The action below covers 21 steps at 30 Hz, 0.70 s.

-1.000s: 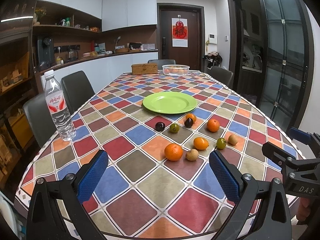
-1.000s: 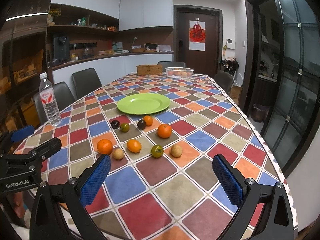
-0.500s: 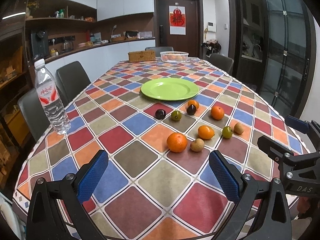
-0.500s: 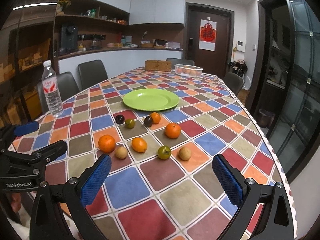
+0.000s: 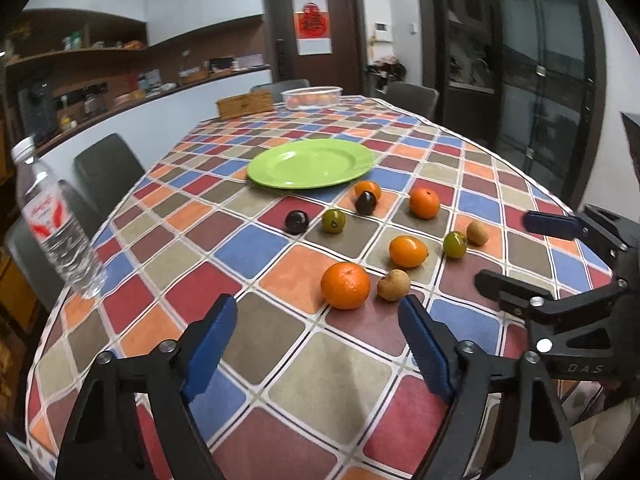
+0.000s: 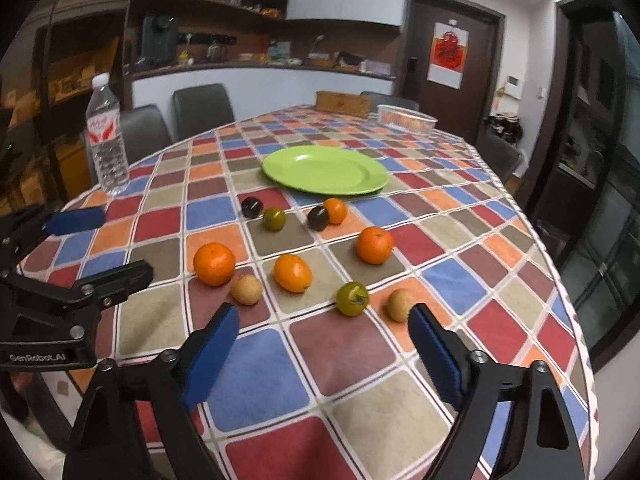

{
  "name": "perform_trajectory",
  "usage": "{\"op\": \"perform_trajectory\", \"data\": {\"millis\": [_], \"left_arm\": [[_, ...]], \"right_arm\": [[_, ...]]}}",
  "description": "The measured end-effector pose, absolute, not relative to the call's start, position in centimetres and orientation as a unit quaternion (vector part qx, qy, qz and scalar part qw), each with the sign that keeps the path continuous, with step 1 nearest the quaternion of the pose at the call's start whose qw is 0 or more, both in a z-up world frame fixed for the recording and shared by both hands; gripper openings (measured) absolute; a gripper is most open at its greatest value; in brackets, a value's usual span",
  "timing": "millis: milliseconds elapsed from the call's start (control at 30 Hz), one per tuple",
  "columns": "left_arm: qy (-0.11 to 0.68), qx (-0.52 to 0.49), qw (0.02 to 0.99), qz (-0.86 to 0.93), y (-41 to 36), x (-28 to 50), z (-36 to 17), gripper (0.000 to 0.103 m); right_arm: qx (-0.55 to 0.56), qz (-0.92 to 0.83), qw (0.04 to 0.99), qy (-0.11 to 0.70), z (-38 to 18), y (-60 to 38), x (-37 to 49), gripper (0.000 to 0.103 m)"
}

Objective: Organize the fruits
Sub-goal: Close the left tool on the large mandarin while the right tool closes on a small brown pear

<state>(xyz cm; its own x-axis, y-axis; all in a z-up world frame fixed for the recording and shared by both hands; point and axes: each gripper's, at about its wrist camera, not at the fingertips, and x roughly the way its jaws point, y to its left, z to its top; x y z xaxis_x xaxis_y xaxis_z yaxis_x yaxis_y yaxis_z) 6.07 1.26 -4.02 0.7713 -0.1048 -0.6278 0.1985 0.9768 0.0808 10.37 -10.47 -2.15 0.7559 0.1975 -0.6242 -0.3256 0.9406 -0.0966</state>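
Scene: ten small fruits lie loose on the checked tablecloth (image 5: 280, 344), all on the near side of the green plate (image 5: 310, 162), which holds nothing
Left gripper (image 5: 316, 344): jaws spread with nothing between them, having just narrowed a little; it hangs over bare cloth, on the side of the fruits away from the plate
Right gripper (image 6: 324, 344): likewise spread and empty, its jaws also just drawn in somewhat
Nearest to the left: the large orange (image 5: 345, 285) and a brown longan (image 5: 393, 285), just ahead of the pads, the orange between pads and plate
Nearest to the right: the green fruit (image 6: 352, 298) and a second longan (image 6: 401, 304), which sits just beside the right-hand pad (image 6: 434, 354)
Deciding relation: every fruit lies between gripper and plate, so each carry likely runs straight ahead; the round fruits offer no long axis to line up with
Also on the table: water bottle (image 6: 106, 136), far to the plate's left
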Motion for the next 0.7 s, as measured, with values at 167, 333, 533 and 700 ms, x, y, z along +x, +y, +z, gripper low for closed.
{"op": "perform_trajectory", "data": {"millis": [167, 333, 533, 700], "left_arm": [[0.331, 0.1, 0.931, -0.115, 1.0, 7.1, -4.6, 0.072], [0.333, 0.132, 0.921, -0.153, 0.7, 8.0, -5.2, 0.065], [0.345, 0.16, 0.906, -0.186, 0.3, 9.4, -6.2, 0.054], [0.354, 0.171, 0.895, -0.209, 0.0, 10.6, -6.9, 0.053]], "right_arm": [[-0.121, 0.177, 0.92, 0.327, -3.0, -9.1, 11.5, 0.072], [-0.143, 0.218, 0.904, 0.34, -3.8, -7.9, 12.4, 0.059], [-0.166, 0.258, 0.881, 0.361, -5.0, -6.8, 13.3, 0.045], [-0.173, 0.278, 0.869, 0.372, -5.7, -6.3, 14.2, 0.04]]}}
